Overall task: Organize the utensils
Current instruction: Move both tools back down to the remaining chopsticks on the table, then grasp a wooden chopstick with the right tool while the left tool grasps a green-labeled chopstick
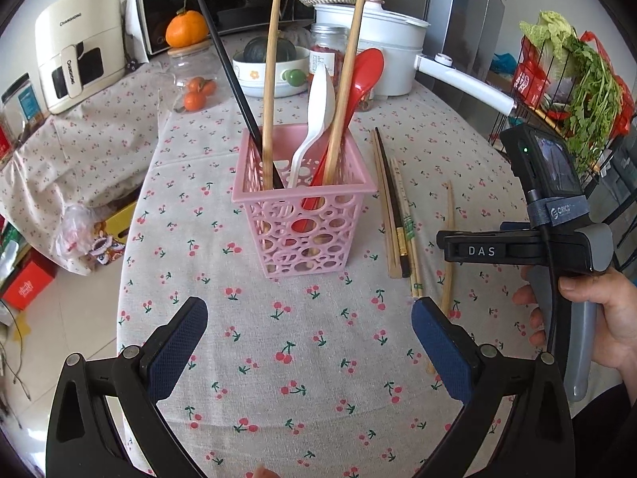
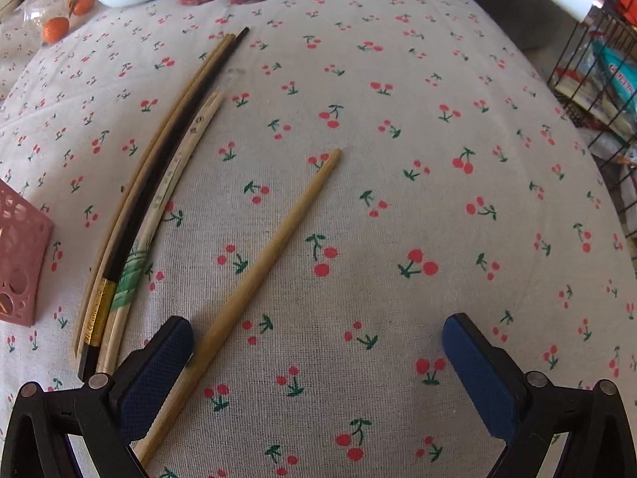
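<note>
The basket (image 2: 18,255) is cut by the right view's left edge; the lone chopstick's (image 2: 239,302) thick end hides under the right gripper (image 2: 318,362).

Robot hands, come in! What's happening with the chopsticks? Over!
Left gripper open, empty. Right gripper open over lone wooden chopstick. Pink basket partly filled; chopstick bundle on cloth. Nothing blocking.

One pink basket (image 1: 304,199) | in it three chopsticks: two wooden (image 1: 270,79), one black (image 1: 235,79) | in it two spoons: one white (image 1: 316,119), one red (image 1: 364,75) | loose chopsticks on the counter (image 2: 398,159): a touching bundle (image 2: 159,183), exact number unclear, plus one single wooden chopstick (image 2: 254,275)
</note>
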The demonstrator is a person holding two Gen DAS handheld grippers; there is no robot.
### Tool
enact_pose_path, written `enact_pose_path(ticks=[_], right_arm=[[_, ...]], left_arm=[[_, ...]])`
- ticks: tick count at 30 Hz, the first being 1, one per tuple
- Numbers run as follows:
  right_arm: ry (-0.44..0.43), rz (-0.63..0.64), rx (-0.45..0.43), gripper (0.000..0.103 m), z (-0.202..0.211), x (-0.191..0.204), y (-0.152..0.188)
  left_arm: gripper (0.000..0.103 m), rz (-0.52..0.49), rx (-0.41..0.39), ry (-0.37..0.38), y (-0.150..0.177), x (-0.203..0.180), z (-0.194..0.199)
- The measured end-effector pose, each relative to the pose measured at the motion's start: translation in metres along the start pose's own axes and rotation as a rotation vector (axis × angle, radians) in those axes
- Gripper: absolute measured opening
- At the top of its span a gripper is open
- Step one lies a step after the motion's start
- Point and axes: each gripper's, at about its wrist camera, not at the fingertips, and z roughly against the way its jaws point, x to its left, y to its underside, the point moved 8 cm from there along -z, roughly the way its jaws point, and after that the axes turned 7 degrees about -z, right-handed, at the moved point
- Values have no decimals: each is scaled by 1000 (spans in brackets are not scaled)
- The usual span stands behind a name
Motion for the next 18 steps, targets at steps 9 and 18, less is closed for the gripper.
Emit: enact_pose_path(ticks=[9, 18], right_arm=[[0, 15, 0, 103, 1, 1, 3], [-65, 99, 1, 23, 17, 5, 4]], left_arm=[[103, 34, 62, 90, 5, -12, -1], [94, -22, 35, 162, 2, -43, 5]])
